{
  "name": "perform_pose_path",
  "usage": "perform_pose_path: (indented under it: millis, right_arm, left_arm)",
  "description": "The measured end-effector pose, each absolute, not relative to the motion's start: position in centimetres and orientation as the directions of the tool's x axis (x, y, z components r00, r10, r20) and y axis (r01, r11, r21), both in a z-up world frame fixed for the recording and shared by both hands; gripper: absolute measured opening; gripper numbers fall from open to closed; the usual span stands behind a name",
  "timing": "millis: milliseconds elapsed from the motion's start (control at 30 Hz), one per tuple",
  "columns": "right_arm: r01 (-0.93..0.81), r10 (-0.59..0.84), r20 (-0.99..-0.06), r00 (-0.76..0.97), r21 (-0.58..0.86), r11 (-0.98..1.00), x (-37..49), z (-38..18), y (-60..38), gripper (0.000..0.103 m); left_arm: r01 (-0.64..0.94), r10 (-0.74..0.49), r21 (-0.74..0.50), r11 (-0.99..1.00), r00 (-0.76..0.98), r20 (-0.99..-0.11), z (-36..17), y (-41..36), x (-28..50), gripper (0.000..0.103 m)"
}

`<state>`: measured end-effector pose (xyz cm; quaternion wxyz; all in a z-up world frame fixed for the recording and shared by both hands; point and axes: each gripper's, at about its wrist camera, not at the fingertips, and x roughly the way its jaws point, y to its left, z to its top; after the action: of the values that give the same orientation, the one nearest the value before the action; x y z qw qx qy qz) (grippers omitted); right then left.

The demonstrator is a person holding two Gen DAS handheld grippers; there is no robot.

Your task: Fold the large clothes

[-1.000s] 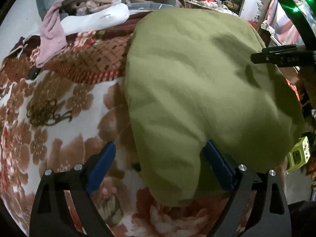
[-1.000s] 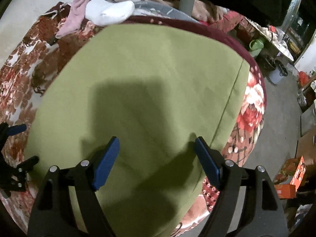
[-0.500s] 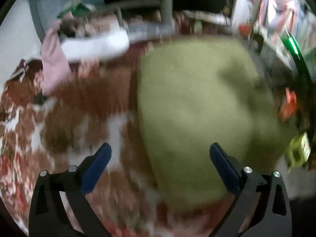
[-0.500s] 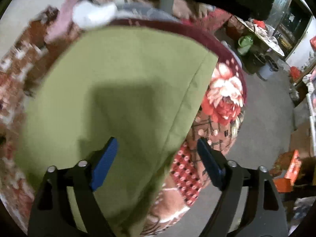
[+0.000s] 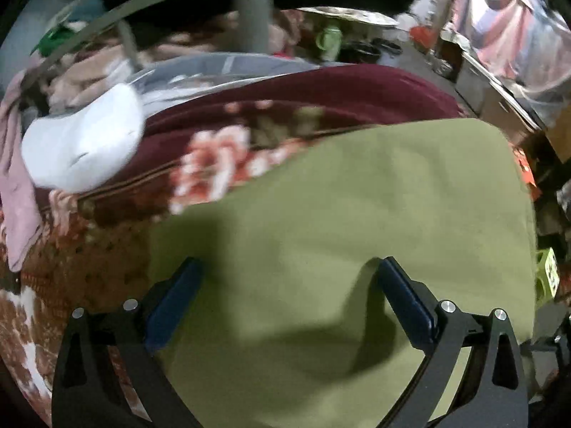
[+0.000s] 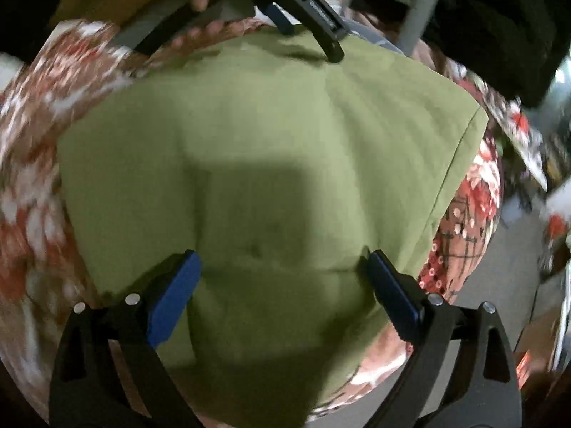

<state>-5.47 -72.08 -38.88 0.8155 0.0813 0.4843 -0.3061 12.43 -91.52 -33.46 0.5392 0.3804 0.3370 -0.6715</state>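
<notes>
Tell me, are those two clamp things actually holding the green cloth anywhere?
No, nothing is held. The left hand-held gripper and the right hand-held gripper both stand open above the green cloth, which lies flat on the flowered blanket.

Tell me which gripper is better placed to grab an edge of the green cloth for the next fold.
Right, I'd judge. The right gripper has open jaws over the olive-green folded cloth, whose seamed edge runs just beside its right finger. The left gripper, also open, hovers over the cloth's flat middle.

Both wrist views look down, close, sharing the green cloth (image 5: 357, 214).
</notes>
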Motion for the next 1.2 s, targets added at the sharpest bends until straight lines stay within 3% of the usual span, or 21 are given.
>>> perform_pose_path:
  millis: [100, 200, 367, 533, 667, 767, 833, 933, 1200]
  right_arm:
    - [0.572, -0.385, -0.852, 0.354, -0.129, 0.810, -7.3, -39.8, -72.4, 0.096]
    - [0.635, -0.313, -0.892, 0.326, -0.039, 0.772, -9.8, -40.4, -73.2, 0.097]
    - [0.636, -0.354, -0.849, 0.393, -0.027, 0.772, -9.8, -35.3, -71.7, 0.096]
    - [0.672, -0.346, -0.867, 0.359, -0.017, 0.741, -8.3, -36.1, -72.2, 0.097]
    - [0.761, -0.325, -0.911, 0.254, -0.020, 0.649, -10.2, -39.2, -73.0, 0.096]
    - [0.780, -0.364, -0.906, 0.214, -0.066, 0.622, -11.0, -37.6, -72.0, 0.096]
    - [0.795, -0.365, -0.896, 0.251, -0.025, 0.606, -11.6, -35.0, -70.8, 0.097]
    - [0.797, -0.358, -0.884, 0.301, 0.027, 0.603, -11.8, -31.3, -69.1, 0.097]
    - [0.800, -0.447, -0.810, 0.379, 0.043, 0.599, -13.5, -18.8, -63.3, 0.098]
  left_arm:
    - [0.979, -0.439, 0.006, -0.206, -0.087, -0.895, -34.4, -91.4, 14.8, 0.099]
    - [0.995, -0.451, -0.053, -0.090, -0.088, -0.888, -32.9, -89.1, 18.0, 0.097]
    - [0.996, -0.553, -0.082, -0.035, -0.087, -0.828, -28.2, -78.0, 16.8, 0.098]
    - [0.998, -0.392, 0.026, 0.049, 0.043, -0.919, -34.5, -70.7, 15.4, 0.098]
    - [0.988, -0.467, -0.055, 0.146, 0.019, -0.884, -34.9, -65.9, 17.2, 0.099]
    - [0.989, -0.441, -0.018, 0.145, 0.048, -0.896, -34.5, -63.3, 16.5, 0.099]
    - [0.984, -0.451, -0.051, 0.172, 0.033, -0.892, -32.7, -61.0, 15.8, 0.098]
    - [0.972, -0.582, -0.079, 0.219, 0.066, -0.810, -26.9, -57.7, 14.1, 0.098]
    - [0.962, -0.668, -0.143, 0.232, 0.051, -0.743, -15.5, -53.2, 9.3, 0.098]
